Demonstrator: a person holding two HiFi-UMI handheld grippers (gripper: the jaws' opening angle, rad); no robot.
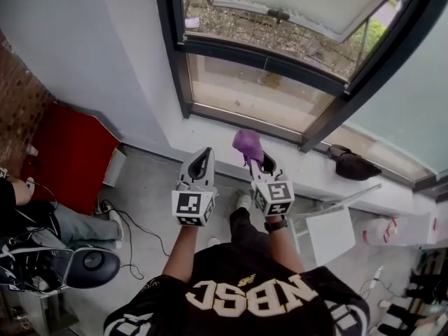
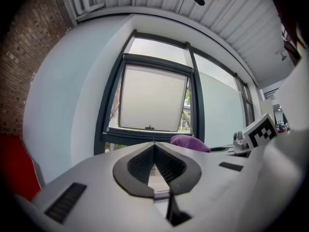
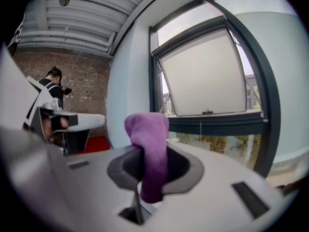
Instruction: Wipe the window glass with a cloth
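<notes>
Pale wall, dark-framed window: lower pane (image 1: 260,93) fixed, upper sash (image 3: 207,76) swung outward at the bottom.

Cloth (image 3: 147,146): purple, small, bunched into a soft roll. Looks light and limp and should press flat against glass with no weight behind it. It is not fragile, and it should slip only if pinched too near an edge. The best hold looks to be across the middle of the bunch, leaving a free pad above the grip.

That is roughly how it sits. The right gripper (image 1: 266,168) has its jaws closed on the cloth's mid-part. A rounded wad stands proud above the jaw tips and a short tail hangs below them.

Cloth to glass: apart. From the head view the wad (image 1: 247,145) is held in the air over the white sill (image 1: 210,137), below the lower pane's bottom edge and pointed toward it, touching nothing.

Left gripper (image 2: 154,151): jaws together, nothing between them. It is held just beside the right one, aimed at the same window.
</notes>
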